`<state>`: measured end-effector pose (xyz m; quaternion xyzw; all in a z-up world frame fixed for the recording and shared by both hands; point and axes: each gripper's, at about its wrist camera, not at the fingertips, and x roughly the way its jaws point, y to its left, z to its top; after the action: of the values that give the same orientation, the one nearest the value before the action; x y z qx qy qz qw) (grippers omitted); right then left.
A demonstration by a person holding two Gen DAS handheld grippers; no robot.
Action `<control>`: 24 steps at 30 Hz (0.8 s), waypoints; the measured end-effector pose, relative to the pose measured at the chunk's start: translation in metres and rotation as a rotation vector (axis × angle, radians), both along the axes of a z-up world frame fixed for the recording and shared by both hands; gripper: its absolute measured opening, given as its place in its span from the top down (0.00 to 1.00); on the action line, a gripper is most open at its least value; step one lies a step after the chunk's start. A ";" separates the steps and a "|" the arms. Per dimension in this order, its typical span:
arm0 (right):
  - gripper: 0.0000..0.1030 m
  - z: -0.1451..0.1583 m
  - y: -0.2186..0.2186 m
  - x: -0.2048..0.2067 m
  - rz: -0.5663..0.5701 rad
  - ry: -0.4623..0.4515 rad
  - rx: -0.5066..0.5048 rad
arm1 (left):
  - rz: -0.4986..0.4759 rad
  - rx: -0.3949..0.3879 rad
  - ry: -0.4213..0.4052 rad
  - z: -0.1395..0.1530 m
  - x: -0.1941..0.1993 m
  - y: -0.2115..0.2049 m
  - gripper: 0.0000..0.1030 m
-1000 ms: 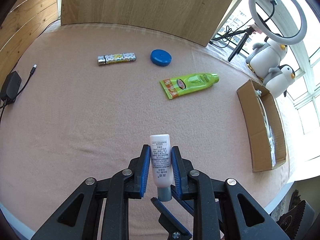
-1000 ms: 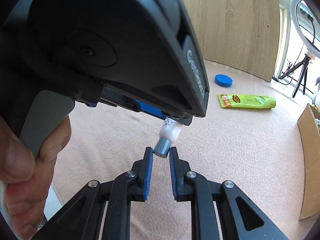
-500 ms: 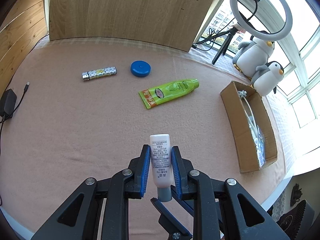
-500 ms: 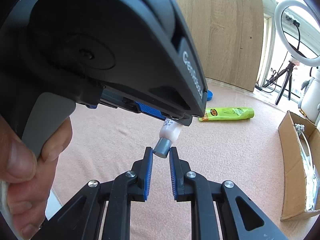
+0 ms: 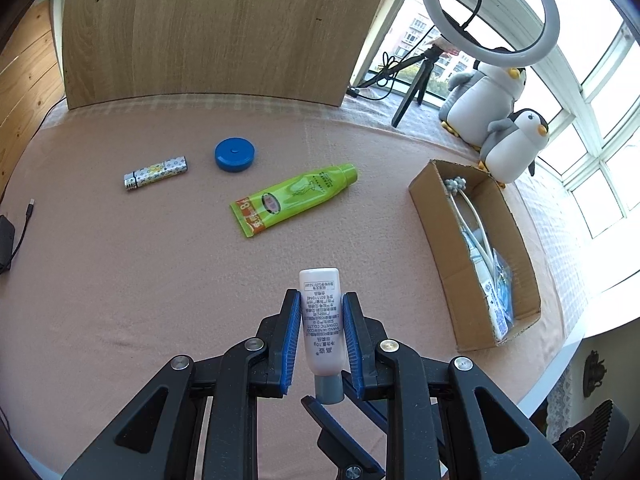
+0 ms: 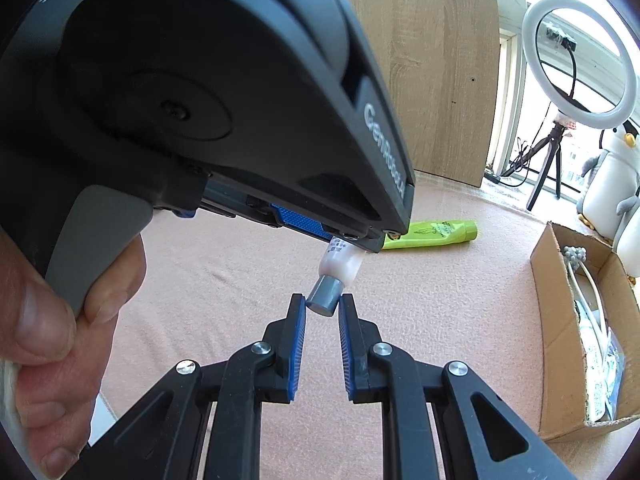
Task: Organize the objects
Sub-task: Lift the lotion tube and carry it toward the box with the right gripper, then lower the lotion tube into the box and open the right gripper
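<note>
My left gripper (image 5: 321, 303) is shut on a small white tube (image 5: 322, 320) with a grey cap, held above the pink mat. In the right wrist view my right gripper (image 6: 322, 307) has its blue pads against the grey cap (image 6: 325, 299) of that same tube, under the body of the left gripper (image 6: 224, 112). A green tube (image 5: 294, 198), a blue round case (image 5: 235, 154) and a patterned lighter (image 5: 155, 173) lie on the mat. An open cardboard box (image 5: 442, 254) with several items in it stands to the right.
Two plush penguins (image 5: 494, 108) and a ring light on a tripod (image 5: 486, 12) stand by the window at the right. A wooden board (image 5: 208, 32) closes the back. A black charger with cable (image 5: 6, 236) lies at the left edge.
Both grippers have lifted and swung right together with the white tube, so the box and the window side show more. The grip on the tube is unchanged.
</note>
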<state>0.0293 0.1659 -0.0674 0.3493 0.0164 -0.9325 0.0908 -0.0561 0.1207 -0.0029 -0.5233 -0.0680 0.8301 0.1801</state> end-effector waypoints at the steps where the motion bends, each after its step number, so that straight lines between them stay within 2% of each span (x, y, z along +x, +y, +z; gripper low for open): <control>1: 0.86 0.001 0.003 0.000 -0.008 0.002 0.000 | -0.009 0.001 0.002 0.001 -0.001 0.005 0.78; 11: 0.86 0.008 0.049 0.004 -0.108 0.025 0.015 | -0.137 0.003 0.029 0.015 -0.005 0.075 0.78; 24: 0.86 0.019 0.164 0.040 -0.384 0.060 0.059 | -0.413 0.024 0.100 0.032 0.007 0.240 0.77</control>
<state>0.0696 0.3298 -0.0486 0.3207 -0.0205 -0.9417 -0.0996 -0.0489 0.3609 0.0296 -0.4823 0.0399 0.7996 0.3556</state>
